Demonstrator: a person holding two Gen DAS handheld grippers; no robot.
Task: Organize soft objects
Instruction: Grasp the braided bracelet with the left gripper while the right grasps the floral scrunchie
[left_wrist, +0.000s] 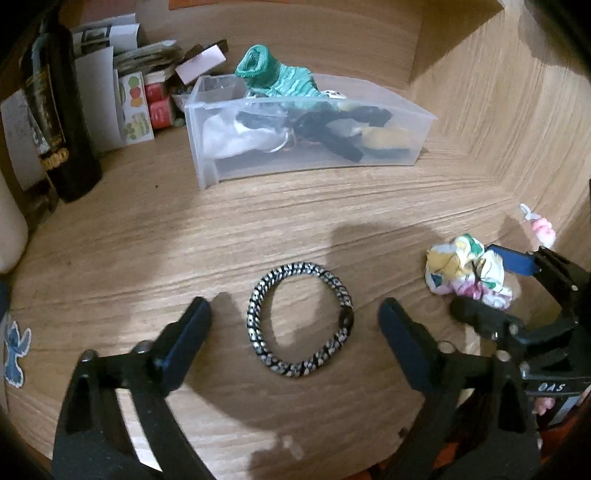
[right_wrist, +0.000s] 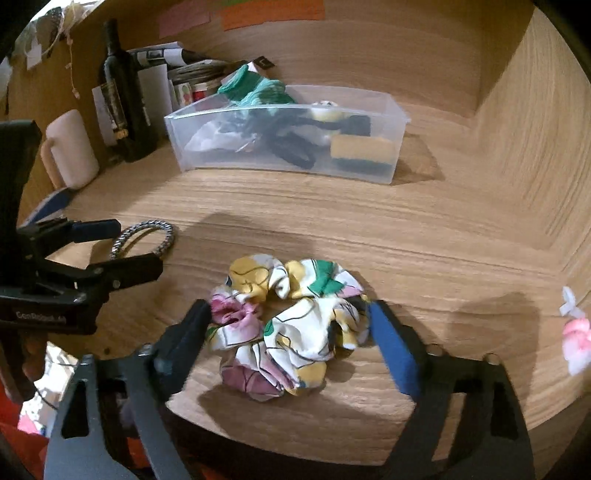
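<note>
A black-and-white braided hair tie (left_wrist: 301, 320) lies flat on the wooden desk between the open fingers of my left gripper (left_wrist: 295, 317); it also shows in the right wrist view (right_wrist: 146, 238). A floral fabric scrunchie (right_wrist: 288, 325) lies on the desk between the open fingers of my right gripper (right_wrist: 290, 321), whose pads stand at its two sides; it also shows in the left wrist view (left_wrist: 465, 269). A clear plastic bin (left_wrist: 421, 122) at the back holds a green sock (left_wrist: 280, 77), black ties and a yellow sponge (right_wrist: 360, 149).
A dark bottle (left_wrist: 62, 122), papers and small red jars (left_wrist: 160, 107) stand at the back left. A cream mug (right_wrist: 72, 149) stands left. A pink-and-white item (right_wrist: 576, 336) lies at the right edge. A wooden wall (right_wrist: 535, 129) rises on the right.
</note>
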